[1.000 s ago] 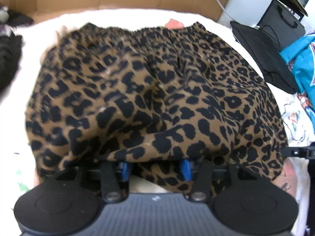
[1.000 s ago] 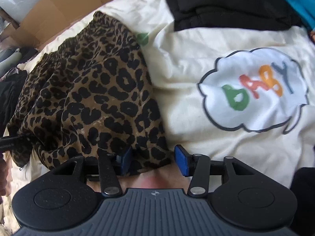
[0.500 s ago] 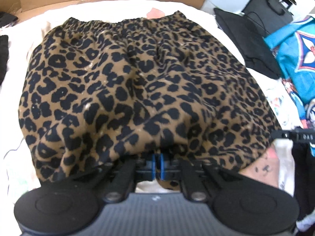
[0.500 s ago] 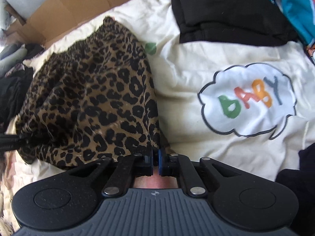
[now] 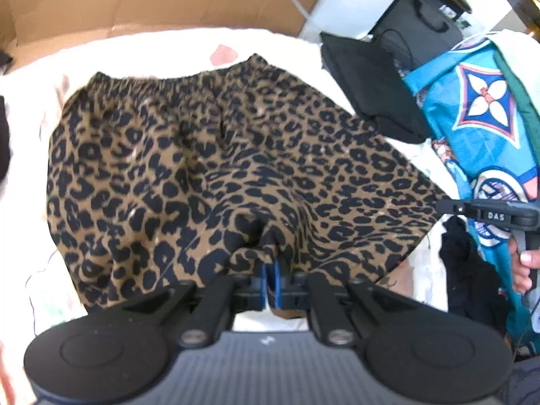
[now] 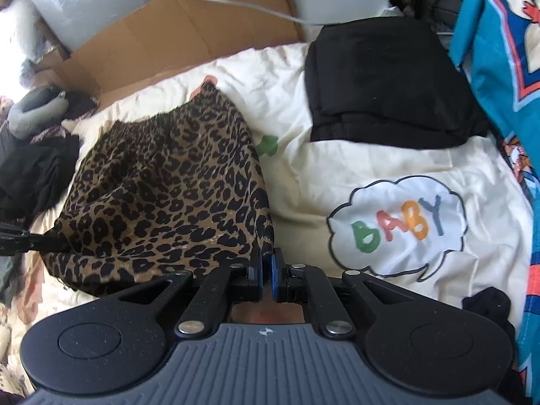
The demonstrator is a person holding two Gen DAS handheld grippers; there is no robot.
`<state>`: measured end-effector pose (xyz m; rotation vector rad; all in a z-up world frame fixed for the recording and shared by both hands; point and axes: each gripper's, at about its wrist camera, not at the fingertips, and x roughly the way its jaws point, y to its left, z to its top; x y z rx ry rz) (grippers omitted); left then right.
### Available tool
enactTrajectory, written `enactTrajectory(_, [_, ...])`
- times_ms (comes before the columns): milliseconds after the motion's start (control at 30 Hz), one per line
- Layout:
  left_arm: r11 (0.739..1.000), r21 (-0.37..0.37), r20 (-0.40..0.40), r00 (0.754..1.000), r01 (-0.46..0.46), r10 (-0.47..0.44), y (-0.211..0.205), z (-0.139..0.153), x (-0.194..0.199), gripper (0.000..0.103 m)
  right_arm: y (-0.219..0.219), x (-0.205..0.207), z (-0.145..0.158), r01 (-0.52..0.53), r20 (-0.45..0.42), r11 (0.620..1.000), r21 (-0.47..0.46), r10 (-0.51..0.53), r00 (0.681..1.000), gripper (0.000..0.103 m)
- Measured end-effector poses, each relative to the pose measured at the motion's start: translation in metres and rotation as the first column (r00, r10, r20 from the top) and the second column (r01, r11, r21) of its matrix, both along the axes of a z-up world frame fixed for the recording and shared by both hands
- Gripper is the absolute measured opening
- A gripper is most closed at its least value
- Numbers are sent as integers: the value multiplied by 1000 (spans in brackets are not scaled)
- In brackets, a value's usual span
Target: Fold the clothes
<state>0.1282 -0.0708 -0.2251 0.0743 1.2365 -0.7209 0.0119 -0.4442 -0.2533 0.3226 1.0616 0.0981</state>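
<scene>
**Both grippers clamped on the hem of the leopard skirt**

Nearest in the left wrist view, the left gripper (image 5: 270, 278) has its blue pads pinched together on the near hem of the leopard-print skirt (image 5: 209, 168), with the fabric bunching up right where it goes between the jaws. Over in the right wrist view, the right gripper (image 6: 266, 273) is clenched too, biting the near right corner of the same skirt (image 6: 168, 195). So the skirt hangs from both near corners while the rest of it lies out on the cream blanket (image 6: 297, 108), with the elastic waistband at the far end.

Just right of the right gripper there's a white cloud patch (image 6: 398, 226) on the blanket spelling BABY in coloured letters. At the right edge of the left view you can spot the other gripper's tip poking in, with a few of the person's fingers (image 5: 523, 263) wrapped around its handle.

Further back, a folded black garment (image 6: 388, 91) sits on the far right of the blanket, next to a bright blue patterned cloth (image 6: 499, 50). Cardboard (image 6: 189, 33) stands along the far side, and a pile of dark clothes (image 6: 33, 172) is off to the left.
</scene>
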Motion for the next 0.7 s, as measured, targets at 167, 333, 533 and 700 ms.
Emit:
enactTrajectory(167, [999, 9, 20, 998, 53, -53, -11, 17, 2, 6, -10, 0, 5, 46, 18, 999, 9, -46, 999, 2])
enactTrajectory(333, [1000, -18, 29, 1000, -6, 7, -12, 17, 15, 9, -8, 8, -7, 31, -10, 999, -18, -31, 999, 3])
enactTrajectory(533, [992, -48, -9, 994, -113, 113, -3, 6, 24, 21, -17, 16, -22, 63, -33, 997, -54, -64, 997, 2])
enactTrajectory(700, [995, -33, -36, 995, -90, 89, 6, -5, 23, 27, -26, 17, -38, 91, -47, 994, -61, -94, 995, 2])
